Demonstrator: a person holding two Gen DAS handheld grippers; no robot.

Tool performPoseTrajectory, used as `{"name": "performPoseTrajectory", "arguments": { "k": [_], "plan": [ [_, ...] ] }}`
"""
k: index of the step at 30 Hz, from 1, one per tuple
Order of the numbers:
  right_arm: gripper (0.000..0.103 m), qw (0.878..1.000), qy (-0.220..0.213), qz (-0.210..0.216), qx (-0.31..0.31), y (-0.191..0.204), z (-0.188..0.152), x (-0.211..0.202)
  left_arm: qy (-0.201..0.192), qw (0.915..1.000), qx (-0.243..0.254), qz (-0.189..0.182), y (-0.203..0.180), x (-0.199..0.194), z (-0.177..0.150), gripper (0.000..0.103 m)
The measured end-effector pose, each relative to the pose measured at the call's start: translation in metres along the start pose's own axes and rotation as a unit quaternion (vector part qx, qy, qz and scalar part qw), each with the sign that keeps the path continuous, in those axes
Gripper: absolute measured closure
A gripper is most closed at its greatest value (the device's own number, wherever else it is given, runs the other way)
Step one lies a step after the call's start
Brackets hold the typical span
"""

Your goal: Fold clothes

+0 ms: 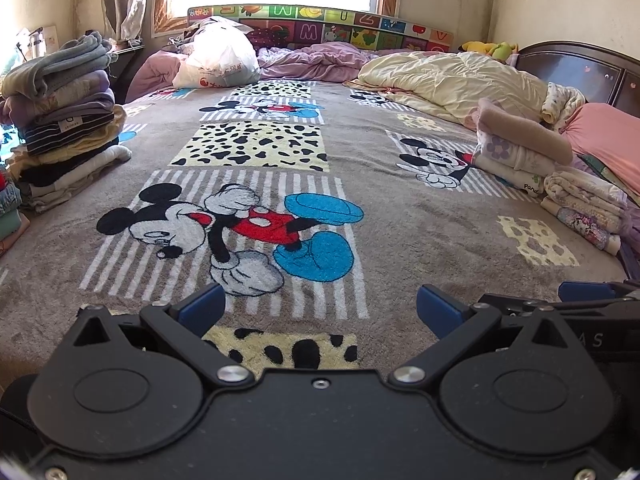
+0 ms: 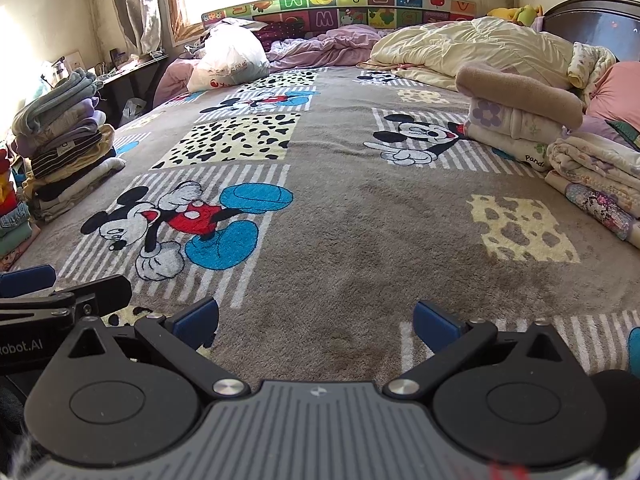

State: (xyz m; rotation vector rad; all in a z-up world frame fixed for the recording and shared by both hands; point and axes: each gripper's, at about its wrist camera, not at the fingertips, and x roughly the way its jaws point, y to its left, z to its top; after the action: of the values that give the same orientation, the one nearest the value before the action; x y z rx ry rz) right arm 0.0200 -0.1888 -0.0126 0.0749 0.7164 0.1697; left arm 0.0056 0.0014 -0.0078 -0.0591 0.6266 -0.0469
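Both grippers hover low over a grey cartoon-mouse blanket (image 1: 360,208) that covers the bed. My left gripper (image 1: 320,308) is open, blue pads wide apart, nothing between them. My right gripper (image 2: 316,320) is open too and holds nothing. Each gripper shows at the edge of the other's view: the right one (image 1: 592,300) and the left one (image 2: 48,292). A tall stack of folded clothes (image 1: 60,120) stands at the left edge of the bed. A smaller pile of folded clothes (image 1: 520,148) lies at the right. No loose garment lies in front of the grippers.
A white plastic bag (image 1: 220,60), a crumpled purple quilt (image 1: 316,60) and a cream quilt (image 1: 452,76) lie at the far end. A pink pillow (image 1: 608,136) and dark wooden headboard (image 1: 580,64) are on the right. A window and alphabet mat stand behind.
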Motion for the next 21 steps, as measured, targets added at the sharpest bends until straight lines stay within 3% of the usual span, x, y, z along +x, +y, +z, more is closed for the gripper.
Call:
{"name": "performPoseTrajectory", "arguments": {
  "k": [7, 10, 15, 21],
  "plan": [
    [0.000, 1.000, -0.009, 0.017, -0.017, 0.016, 0.013, 0.013, -0.009, 0.9995, -0.029, -0.001, 0.024, 0.001, 0.010, 0.000],
    [0.000, 0.998, -0.020, 0.040, -0.036, 0.030, 0.023, 0.020, -0.025, 0.9984, -0.045, 0.020, 0.046, 0.000, 0.018, 0.000],
    [0.000, 0.993, -0.038, 0.089, -0.064, 0.061, 0.047, 0.030, -0.078, 0.9903, -0.084, 0.078, 0.106, -0.007, 0.037, 0.000],
    [0.000, 0.984, -0.066, 0.149, -0.067, 0.107, 0.082, 0.040, -0.101, 0.9782, -0.144, 0.110, 0.187, -0.022, 0.070, 0.000]
  ]
}}
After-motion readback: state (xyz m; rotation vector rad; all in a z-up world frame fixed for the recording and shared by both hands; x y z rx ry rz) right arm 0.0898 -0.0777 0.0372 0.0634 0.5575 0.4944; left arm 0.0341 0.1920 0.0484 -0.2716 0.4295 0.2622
